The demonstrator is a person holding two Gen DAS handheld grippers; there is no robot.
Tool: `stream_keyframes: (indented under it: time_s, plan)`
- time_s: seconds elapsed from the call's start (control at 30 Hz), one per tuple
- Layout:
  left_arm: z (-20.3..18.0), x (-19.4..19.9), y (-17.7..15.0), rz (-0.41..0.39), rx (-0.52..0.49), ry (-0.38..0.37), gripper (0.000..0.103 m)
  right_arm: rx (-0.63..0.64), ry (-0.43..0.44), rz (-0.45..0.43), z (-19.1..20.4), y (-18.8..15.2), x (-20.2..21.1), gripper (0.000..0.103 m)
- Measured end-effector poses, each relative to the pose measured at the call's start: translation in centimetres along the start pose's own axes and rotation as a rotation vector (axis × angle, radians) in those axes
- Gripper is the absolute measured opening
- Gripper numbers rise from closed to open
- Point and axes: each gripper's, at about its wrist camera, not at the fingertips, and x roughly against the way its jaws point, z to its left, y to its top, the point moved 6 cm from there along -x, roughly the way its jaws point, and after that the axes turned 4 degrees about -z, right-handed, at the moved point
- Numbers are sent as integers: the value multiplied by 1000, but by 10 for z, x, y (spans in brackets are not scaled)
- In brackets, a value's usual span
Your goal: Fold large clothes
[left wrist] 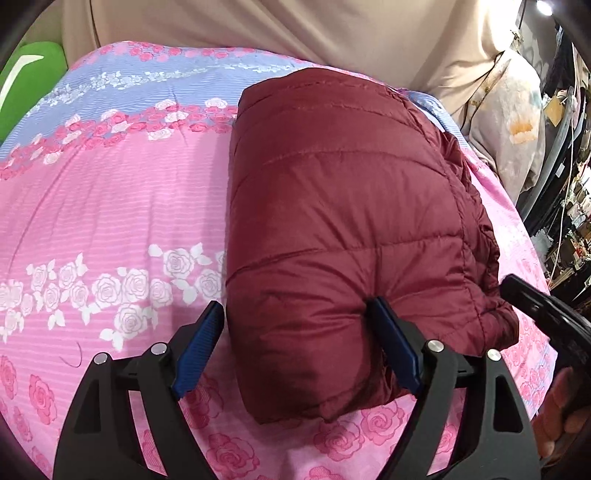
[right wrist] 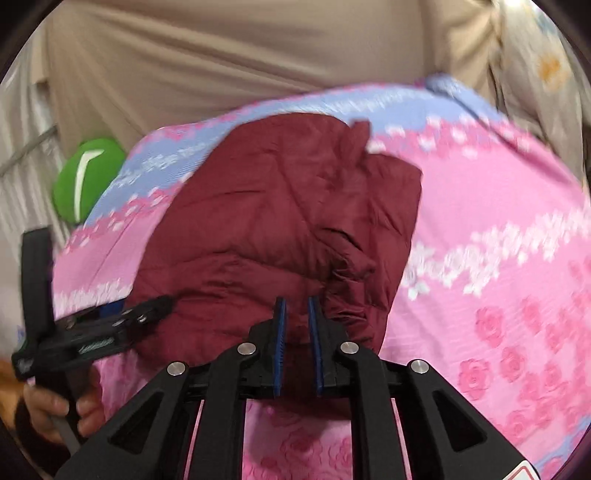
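Note:
A dark red quilted puffer jacket (left wrist: 343, 206) lies folded into a thick bundle on a pink and blue rose-print bedspread (left wrist: 110, 206). My left gripper (left wrist: 295, 314) is open, its blue pads astride the bundle's near left corner. In the right wrist view the jacket (right wrist: 280, 206) looks more rumpled, with loose folds on its right side. My right gripper (right wrist: 295, 314) has its pads close together with a narrow gap, at the jacket's near edge; red cloth shows between them. The left gripper also shows in the right wrist view (right wrist: 110, 325), at the jacket's left edge.
A beige curtain (left wrist: 295, 26) hangs behind the bed. A green cushion (left wrist: 26, 77) sits at the far left corner. A pale floral cloth (left wrist: 513, 122) hangs at the far right, with cluttered shelves (left wrist: 569, 206) beyond it. The right gripper's handle (left wrist: 546, 314) enters the left wrist view.

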Motion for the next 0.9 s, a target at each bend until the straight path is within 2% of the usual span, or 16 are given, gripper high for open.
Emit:
stream_keyframes:
  time_s: [0.1,0.17,0.27,0.33,0.4,0.47,0.53,0.6,0.63,0.67,0.7,0.73,0.77,0.8,0.87,0.9]
  plan:
    - [1,1,-1,-1,8,-4,80,73,-16,70,10,-24,-12,12]
    - [-1,3,-2,10,6,-19,80,60,-27,101,4,-39,-28,10]
    - [-1,21,-7,-7,-35,-5,78,0,-1,86,-1,-30,-14,11]
    - [0,39,-16,-11,-85,-16,78,-26,1,43,-9,-20,2,17]
    - [5,50,-28,2,-122,-6,79,-68,2,15,-20,-15,11,45]
    - [15,50,-43,28,-138,39,79,-170,30,-10,-39,-10,15,62]
    - [26,42,-52,49,-102,77,78,-248,62,14,-49,-11,6,63]
    - [29,37,-53,46,-43,50,78,-293,116,62,-49,-15,-7,63]
    - [28,36,-51,35,-19,19,78,-298,136,81,-46,-16,-16,62]
    - [27,35,-49,26,-14,6,78,-287,131,93,-43,-15,-23,47]
    - [25,33,-47,22,-25,15,73,-273,114,97,-40,-13,-26,20]
    - [20,29,-44,17,-56,30,65,-263,115,81,-35,-7,-24,15]
    - [18,26,-42,14,-86,47,47,-255,126,48,-29,1,-16,9]
    - [17,24,-40,22,-88,37,36,-235,132,-8,-25,11,-3,6]
    - [14,21,-39,46,-48,-27,22,-181,115,-106,-19,25,25,5]
    - [15,17,-40,62,-44,-23,17,-157,79,-109,-21,24,27,5]
